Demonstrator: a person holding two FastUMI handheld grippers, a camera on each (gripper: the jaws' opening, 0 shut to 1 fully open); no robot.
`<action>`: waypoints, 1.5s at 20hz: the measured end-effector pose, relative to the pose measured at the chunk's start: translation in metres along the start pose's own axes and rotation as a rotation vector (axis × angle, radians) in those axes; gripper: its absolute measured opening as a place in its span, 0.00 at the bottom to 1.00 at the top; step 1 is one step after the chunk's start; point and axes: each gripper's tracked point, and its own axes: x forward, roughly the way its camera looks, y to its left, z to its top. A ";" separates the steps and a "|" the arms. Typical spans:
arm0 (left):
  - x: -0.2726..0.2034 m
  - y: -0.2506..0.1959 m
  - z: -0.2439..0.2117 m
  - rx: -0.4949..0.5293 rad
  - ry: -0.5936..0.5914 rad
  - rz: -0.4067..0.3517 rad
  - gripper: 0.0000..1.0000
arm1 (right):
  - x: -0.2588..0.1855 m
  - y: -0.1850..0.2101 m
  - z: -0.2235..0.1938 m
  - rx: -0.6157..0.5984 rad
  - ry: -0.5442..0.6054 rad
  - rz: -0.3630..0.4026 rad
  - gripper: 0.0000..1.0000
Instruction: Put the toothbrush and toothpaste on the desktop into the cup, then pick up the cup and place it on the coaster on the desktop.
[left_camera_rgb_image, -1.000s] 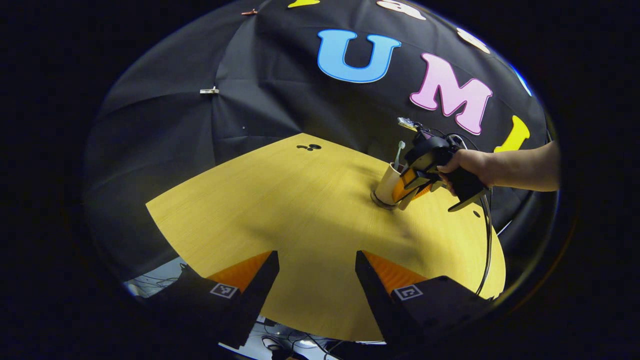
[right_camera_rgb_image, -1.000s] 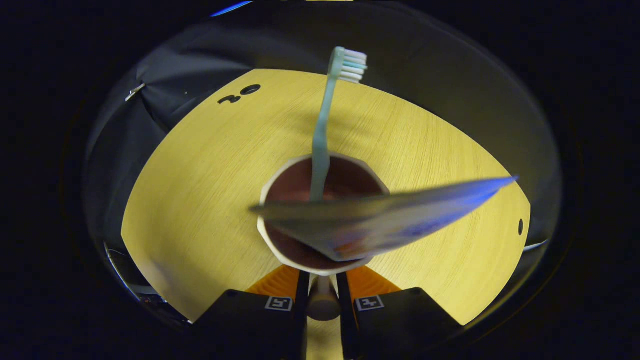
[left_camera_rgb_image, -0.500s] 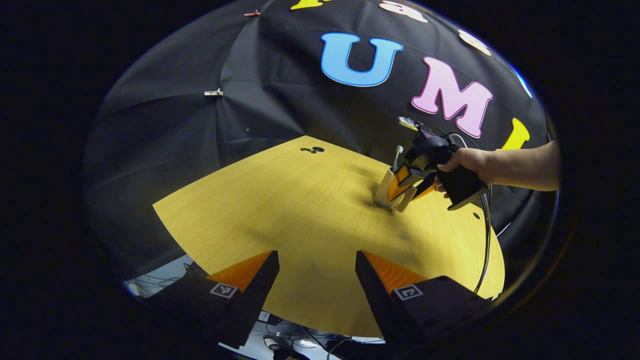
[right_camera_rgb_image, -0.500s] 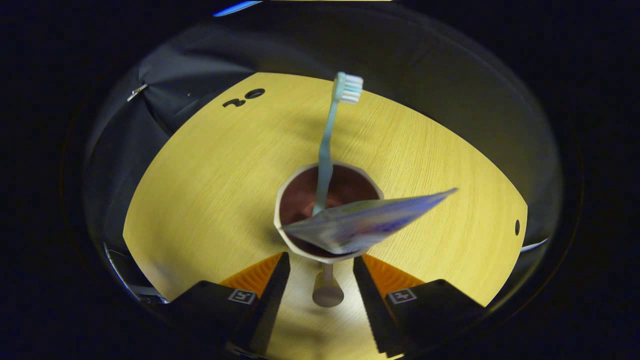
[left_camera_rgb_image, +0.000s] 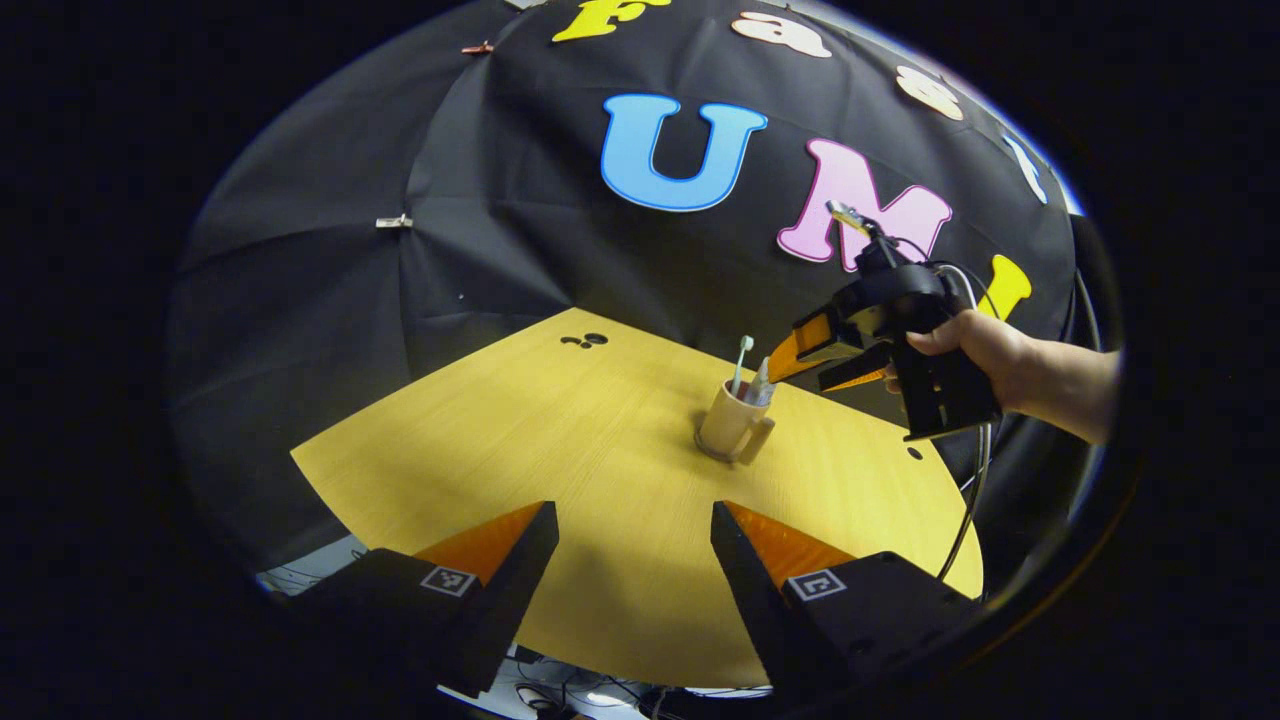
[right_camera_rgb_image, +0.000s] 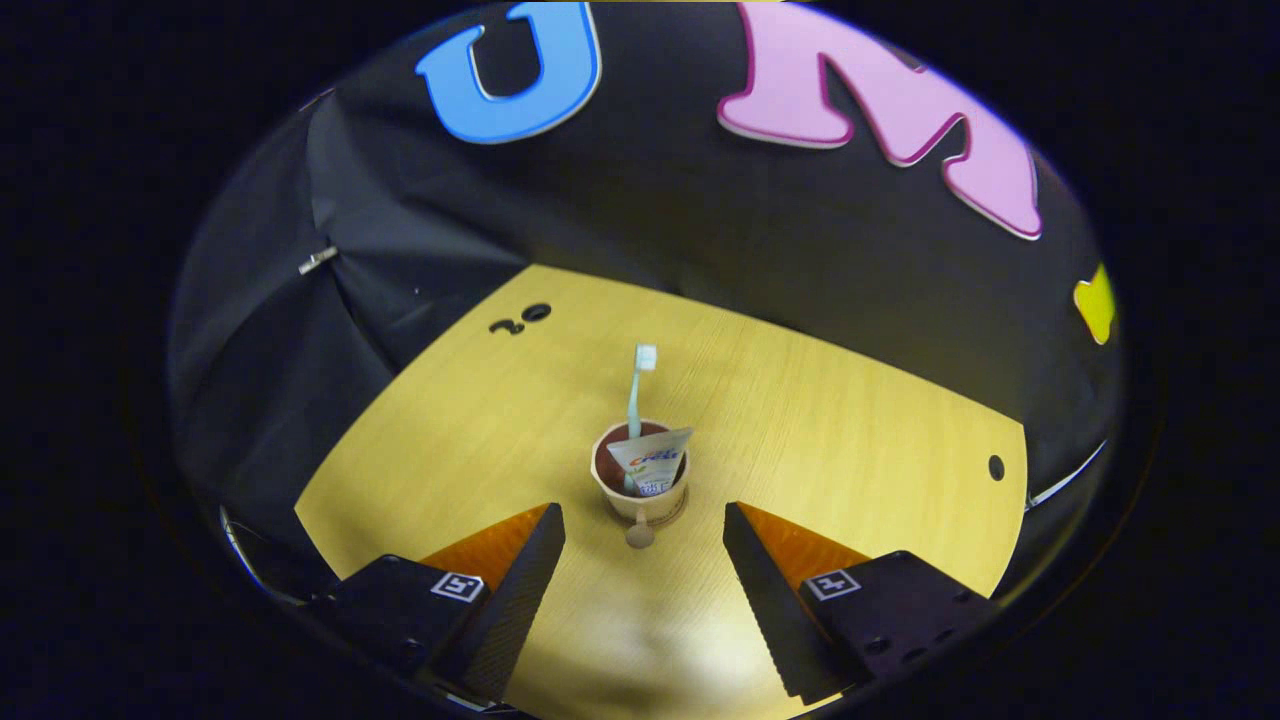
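Recording booth: black cloth wall (left_camera_rgb_image: 500, 250), wooden desktop (left_camera_rgb_image: 560, 450).

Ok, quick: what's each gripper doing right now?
Left gripper: open, holding nothing, over the table.
Right gripper: open, empty, clear of the cup.

The one thing standing on the wooden surface (left_camera_rgb_image: 560, 450) is the cup (left_camera_rgb_image: 728, 430), with a toothbrush (right_camera_rgb_image: 636, 390) and toothpaste tube (right_camera_rgb_image: 653, 462) rising above its rim and its handle toward the right claw (right_camera_rgb_image: 640, 575). That claw hangs spread wide, above and apart from the cup, so the way between them is free. Bare wood lies between the left claw (left_camera_rgb_image: 632, 565) and the cup.
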 end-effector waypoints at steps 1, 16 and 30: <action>-0.002 -0.005 0.007 0.010 -0.010 -0.009 0.97 | -0.016 -0.003 0.004 0.010 -0.038 -0.002 0.99; -0.069 -0.045 0.089 0.140 -0.178 -0.173 0.97 | -0.250 0.004 -0.064 0.130 -0.534 -0.185 0.98; -0.117 -0.074 0.091 0.220 -0.266 -0.343 0.97 | -0.307 0.005 -0.117 0.179 -0.576 -0.304 0.99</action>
